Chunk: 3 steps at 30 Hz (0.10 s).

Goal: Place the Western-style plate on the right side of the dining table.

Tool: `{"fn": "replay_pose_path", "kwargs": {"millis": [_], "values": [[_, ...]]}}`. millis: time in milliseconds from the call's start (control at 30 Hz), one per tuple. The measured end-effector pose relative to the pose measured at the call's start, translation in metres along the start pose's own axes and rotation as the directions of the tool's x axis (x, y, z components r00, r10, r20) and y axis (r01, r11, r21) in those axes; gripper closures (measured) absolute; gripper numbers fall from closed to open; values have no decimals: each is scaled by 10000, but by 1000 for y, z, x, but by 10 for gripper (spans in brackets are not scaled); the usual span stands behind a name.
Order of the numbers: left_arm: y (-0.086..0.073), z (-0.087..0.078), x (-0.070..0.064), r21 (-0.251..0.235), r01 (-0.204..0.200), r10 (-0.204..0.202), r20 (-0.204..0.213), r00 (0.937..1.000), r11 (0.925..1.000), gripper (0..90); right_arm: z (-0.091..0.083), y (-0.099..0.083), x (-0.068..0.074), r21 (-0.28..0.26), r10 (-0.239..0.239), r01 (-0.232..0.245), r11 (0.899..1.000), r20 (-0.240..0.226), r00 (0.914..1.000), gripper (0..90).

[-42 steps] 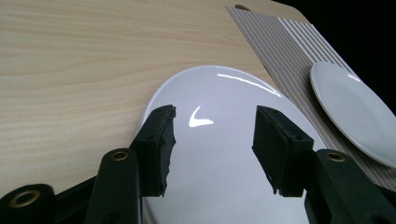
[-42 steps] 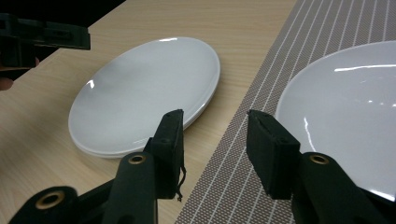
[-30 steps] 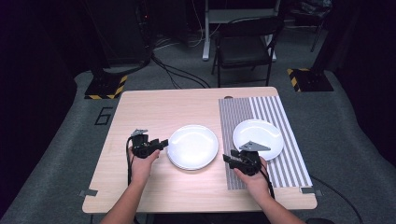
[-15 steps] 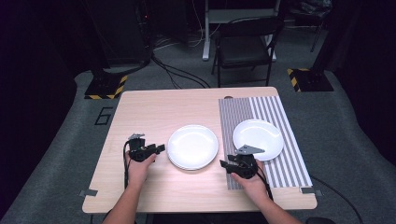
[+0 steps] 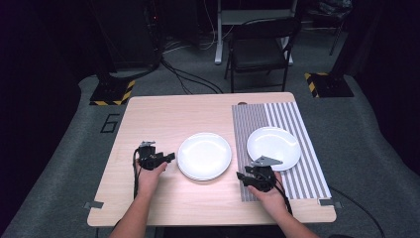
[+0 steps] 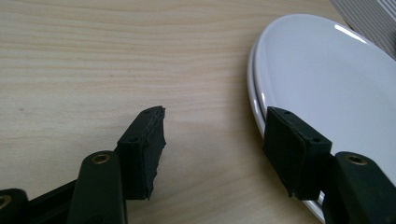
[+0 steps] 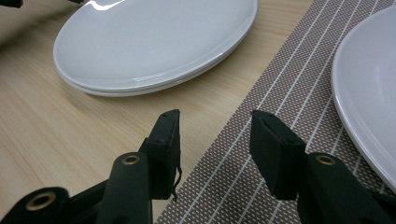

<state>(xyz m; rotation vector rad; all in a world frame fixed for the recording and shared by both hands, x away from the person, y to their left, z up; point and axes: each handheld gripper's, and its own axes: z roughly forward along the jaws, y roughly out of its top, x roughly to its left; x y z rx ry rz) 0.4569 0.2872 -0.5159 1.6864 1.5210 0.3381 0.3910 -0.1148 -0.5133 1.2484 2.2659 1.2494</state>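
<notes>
Both spread and empty, the left gripper (image 5: pixel 171 156) and right gripper (image 5: pixel 239 175) flank the centre-frame plate stack (image 5: pixel 204 155); nothing lifted yet, I judge.

Lab: cables (image 5: pixel 190 82), hazard-taped stands (image 5: pixel 110 92).

Two white plates stacked (image 5: pixel 204 155) one on the other lie flat on the bare wood near the middle of the table, the upper plate nested squarely in the lower so that only a thin second rim shows beneath it. Both are round, glossy and empty. To their right, a single white plate (image 5: pixel 274 147) of like shape lies flat on the left part of a grey striped mat (image 5: pixel 293 126), also empty. The stack and the single plate lie near each other without touching, with bare wood and mat edge between them.
</notes>
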Motion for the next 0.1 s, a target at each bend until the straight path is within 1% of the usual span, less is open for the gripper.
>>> {"fn": "replay_pose_path", "kwargs": {"millis": [67, 100], "values": [[0, 1, 1, 14, -141, 141, -152, 9998, 9999, 385, 1, 0, 1, 43, -180, 179, 9998, 106, 9998, 524], [0, 1, 2, 78, -206, 208, -228, 9995, 9998, 385, 2, 0, 2, 45, -376, 375, 9993, 178, 9991, 522]]}}
